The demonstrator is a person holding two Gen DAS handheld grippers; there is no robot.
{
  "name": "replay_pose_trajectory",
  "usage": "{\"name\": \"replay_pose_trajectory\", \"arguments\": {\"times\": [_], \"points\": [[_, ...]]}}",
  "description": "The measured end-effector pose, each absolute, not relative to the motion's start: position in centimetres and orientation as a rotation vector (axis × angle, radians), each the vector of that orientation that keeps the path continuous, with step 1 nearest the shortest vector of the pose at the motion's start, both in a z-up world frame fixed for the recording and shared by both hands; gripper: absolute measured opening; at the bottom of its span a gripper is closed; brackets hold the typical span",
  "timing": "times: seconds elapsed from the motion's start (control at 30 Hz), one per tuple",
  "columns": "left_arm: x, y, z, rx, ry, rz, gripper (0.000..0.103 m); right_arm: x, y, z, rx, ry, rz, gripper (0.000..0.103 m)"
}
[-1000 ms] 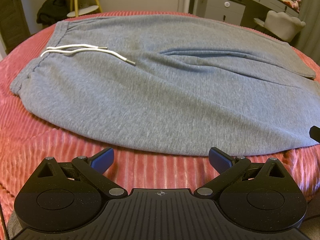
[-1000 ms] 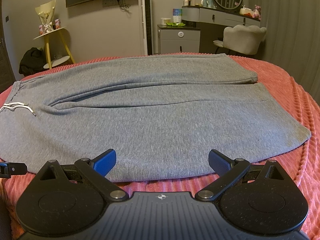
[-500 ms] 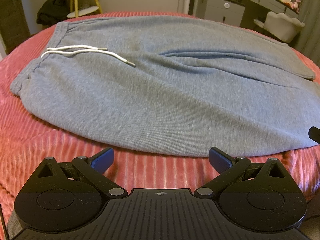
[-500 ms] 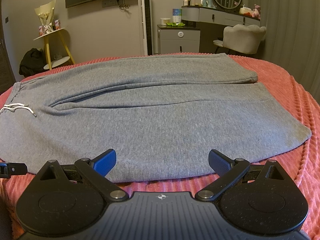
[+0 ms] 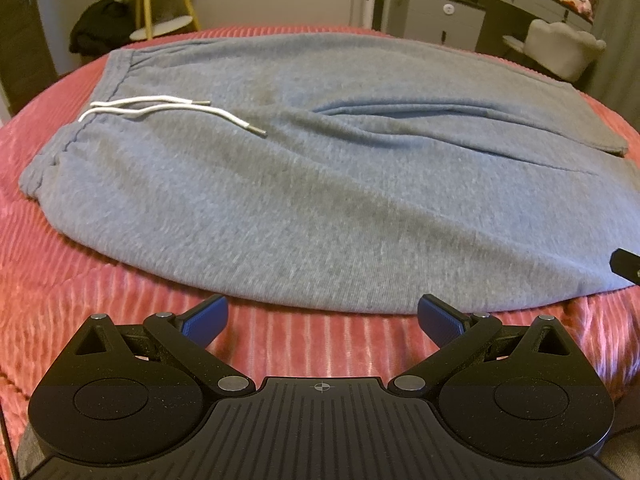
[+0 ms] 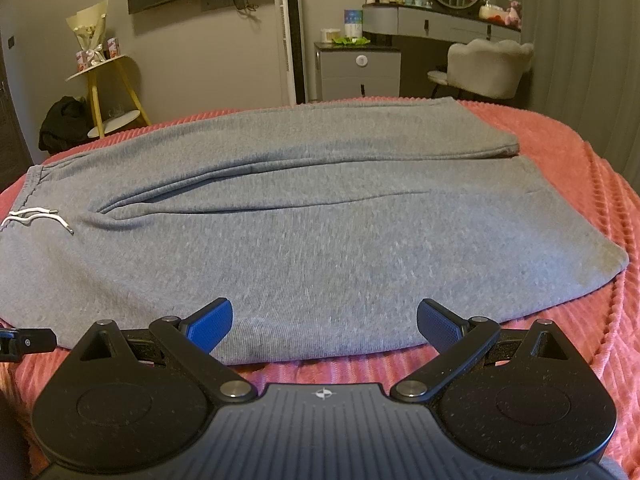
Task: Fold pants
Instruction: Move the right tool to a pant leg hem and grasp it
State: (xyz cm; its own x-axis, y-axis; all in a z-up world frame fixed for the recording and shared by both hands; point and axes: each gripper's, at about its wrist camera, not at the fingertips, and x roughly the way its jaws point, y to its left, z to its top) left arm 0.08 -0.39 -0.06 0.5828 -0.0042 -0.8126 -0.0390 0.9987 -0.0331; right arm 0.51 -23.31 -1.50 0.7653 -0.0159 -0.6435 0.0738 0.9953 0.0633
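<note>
Grey sweatpants [image 5: 320, 200] lie spread flat across a pink ribbed bedcover [image 5: 120, 312], waistband at the left, legs running right. A white drawstring [image 5: 168, 110] lies on the waist. My left gripper [image 5: 322, 318] is open and empty, just in front of the pants' near edge. In the right wrist view the pants [image 6: 320, 232] fill the middle, with the leg hems [image 6: 600, 256] at the right. My right gripper [image 6: 324, 322] is open and empty, its fingertips over the near edge of the lower leg.
The pink bedcover [image 6: 580, 320] shows around the pants. Behind the bed stand a yellow-legged side table [image 6: 104, 92], a grey cabinet [image 6: 358, 68], a vanity desk with a white chair [image 6: 488, 68], and a dark bag [image 6: 64, 124] on the floor.
</note>
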Motion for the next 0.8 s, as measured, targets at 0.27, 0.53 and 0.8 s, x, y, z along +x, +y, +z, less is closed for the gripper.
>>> {"name": "replay_pose_trajectory", "arguments": {"times": [0.27,0.53,0.8], "points": [[1.9,-0.4,1.2,0.009,0.856,0.074,0.103,6.5,-25.0,-2.2,0.116,0.770,-0.042,0.099],[9.6,0.0,2.2,0.017,0.708,0.261,0.103,12.9,-27.8,-6.9,0.136,0.874,-0.093,0.099],[15.9,1.2,0.8,0.060,0.548,0.434,0.103,16.2,-27.8,-5.2,0.044,1.008,-0.021,0.099]]}}
